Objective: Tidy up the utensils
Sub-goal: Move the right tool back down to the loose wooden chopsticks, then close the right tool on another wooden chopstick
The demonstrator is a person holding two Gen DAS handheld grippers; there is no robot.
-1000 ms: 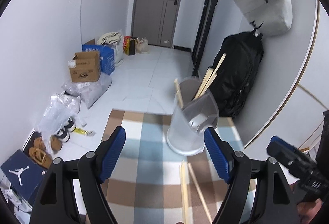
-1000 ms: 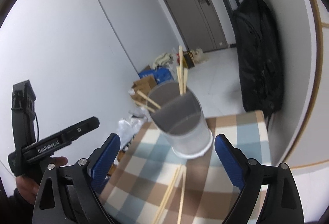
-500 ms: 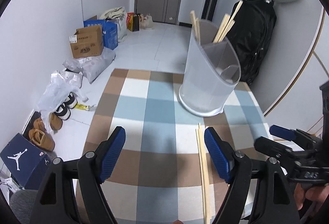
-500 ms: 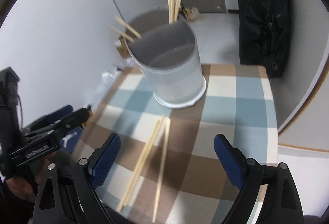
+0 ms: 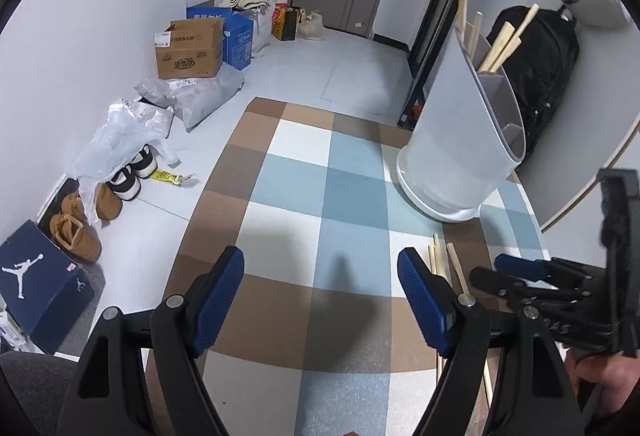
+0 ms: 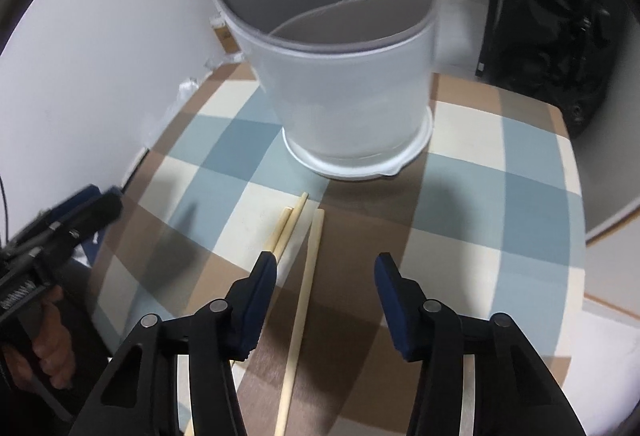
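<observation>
A translucent white utensil holder (image 6: pixel 344 76) with grey dividers stands at the far end of the checked table (image 6: pixel 500 204); it also shows in the left wrist view (image 5: pixel 460 140). Several wooden chopsticks (image 5: pixel 496 40) stand in its back compartment. Three loose chopsticks (image 6: pixel 304 276) lie on the table in front of it, seen too in the left wrist view (image 5: pixel 440 260). My right gripper (image 6: pixel 324 276) is open low over them, one chopstick between its fingers. My left gripper (image 5: pixel 320 276) is open and empty, left of them.
The table's left edge drops to a floor with a cardboard box (image 5: pixel 188 48), bags, shoes (image 5: pixel 80 220) and a blue shoebox (image 5: pixel 36 284). A black backpack (image 5: pixel 548 76) hangs by the wall behind the holder. A curved wall edge lies right.
Both grippers have tilted down and come closer to the table. The right gripper has dropped over the loose chopsticks. Both stay open.
</observation>
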